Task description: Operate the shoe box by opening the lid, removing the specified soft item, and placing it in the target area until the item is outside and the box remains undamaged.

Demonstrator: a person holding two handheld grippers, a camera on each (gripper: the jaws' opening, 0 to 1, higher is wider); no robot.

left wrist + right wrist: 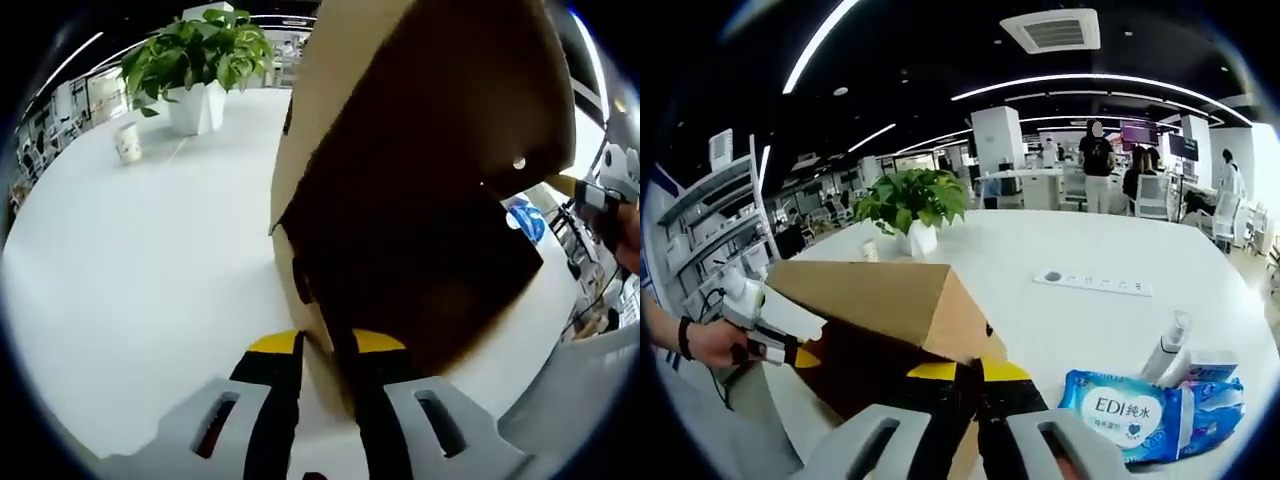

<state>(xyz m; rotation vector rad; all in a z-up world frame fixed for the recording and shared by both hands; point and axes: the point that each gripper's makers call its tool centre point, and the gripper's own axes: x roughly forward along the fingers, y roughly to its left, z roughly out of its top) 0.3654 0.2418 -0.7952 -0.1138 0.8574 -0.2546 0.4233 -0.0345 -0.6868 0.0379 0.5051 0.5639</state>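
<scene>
Two grippers are clamping opposite edges of the plain brown cardboard shoe box (880, 310), which is resting on the white table (140, 290) and serving here as the landmark. The left gripper (325, 345), with yellow-tipped black jaws, is pinching a cardboard edge at the near corner of the box, its jaws clenched on the panel. The right gripper (965, 385) is likewise gripping a cardboard edge on its own side, and the left gripper is appearing beyond the box in the right gripper view, held by a person's hand (710, 345). Judging by the large tilted cardboard lid (440, 90) and the dark interior under it, the lid is being raised, so opening seems under way. No soft item is discernible inside, so removal and placement appear still to be done. Beside the box, toward the right gripper, a blue wet-wipe pack (1140, 410) is lying; beyond the box a potted green plant (910, 205) is standing.
</scene>
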